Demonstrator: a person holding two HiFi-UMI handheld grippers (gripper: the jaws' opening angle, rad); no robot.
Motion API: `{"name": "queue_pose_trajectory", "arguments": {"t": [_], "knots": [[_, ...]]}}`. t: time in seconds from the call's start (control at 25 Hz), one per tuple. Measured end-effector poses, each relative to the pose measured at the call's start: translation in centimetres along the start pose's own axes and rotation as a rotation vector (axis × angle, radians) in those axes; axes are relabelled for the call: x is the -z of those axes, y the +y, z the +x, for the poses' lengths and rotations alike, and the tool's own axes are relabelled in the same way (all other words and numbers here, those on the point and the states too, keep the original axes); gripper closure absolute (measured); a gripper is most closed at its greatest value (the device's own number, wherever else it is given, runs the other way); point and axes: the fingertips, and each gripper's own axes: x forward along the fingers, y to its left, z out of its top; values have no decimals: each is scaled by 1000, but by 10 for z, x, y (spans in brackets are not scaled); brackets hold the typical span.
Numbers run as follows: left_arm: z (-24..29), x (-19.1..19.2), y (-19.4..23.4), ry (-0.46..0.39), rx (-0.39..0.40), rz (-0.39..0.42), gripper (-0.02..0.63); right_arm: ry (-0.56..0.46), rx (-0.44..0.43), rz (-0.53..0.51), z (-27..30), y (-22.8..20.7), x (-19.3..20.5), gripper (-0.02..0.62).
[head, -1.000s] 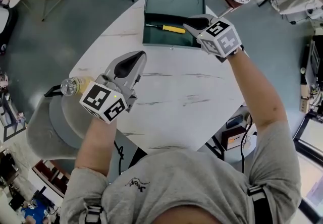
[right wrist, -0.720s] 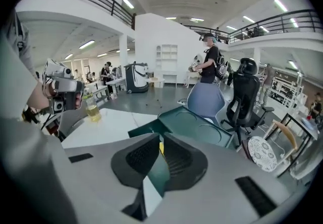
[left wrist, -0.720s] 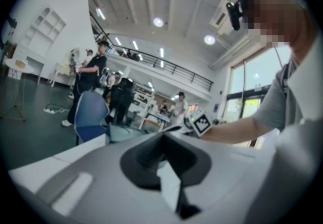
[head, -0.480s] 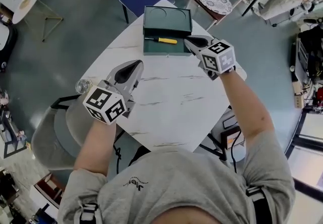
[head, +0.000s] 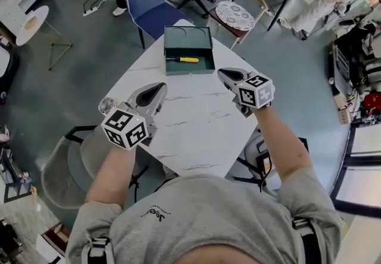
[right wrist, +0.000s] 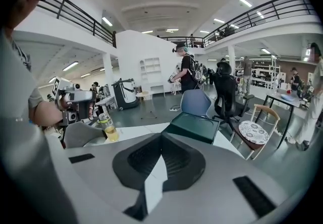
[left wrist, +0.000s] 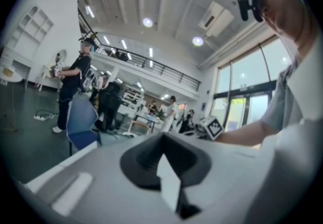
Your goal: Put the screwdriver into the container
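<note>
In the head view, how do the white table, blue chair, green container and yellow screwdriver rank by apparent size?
1. white table
2. blue chair and green container: they look alike, and the chair stands farther away, so no ranking.
3. yellow screwdriver

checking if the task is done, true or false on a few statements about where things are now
1. The screwdriver lies inside the green container. True.
2. The right gripper holds the screwdriver in its tongs. False: its tongs are shut on nothing, above the table and short of the container.
3. A bottle stands at the table's left edge. True.
4. The container sits at the table's near edge, next to the person. False: it sits at the far end.
</note>
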Motion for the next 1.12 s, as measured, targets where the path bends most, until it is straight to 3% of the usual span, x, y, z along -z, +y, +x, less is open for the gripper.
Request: {"name": "queue_pose_trajectory", "arguments": {"t": [0.32, 0.64, 1.12], "knots": [[-18, -8, -54, -2, -76, 22, 603, -48, -4, -53, -69, 10, 5, 586], [-3, 2, -133, 2, -137, 0, 603, -117, -81, -32, -138, 12, 32, 586], [-1, 4, -236, 16, -179, 71, 603, -194, -197, -3, -215, 20, 55, 586]]}}
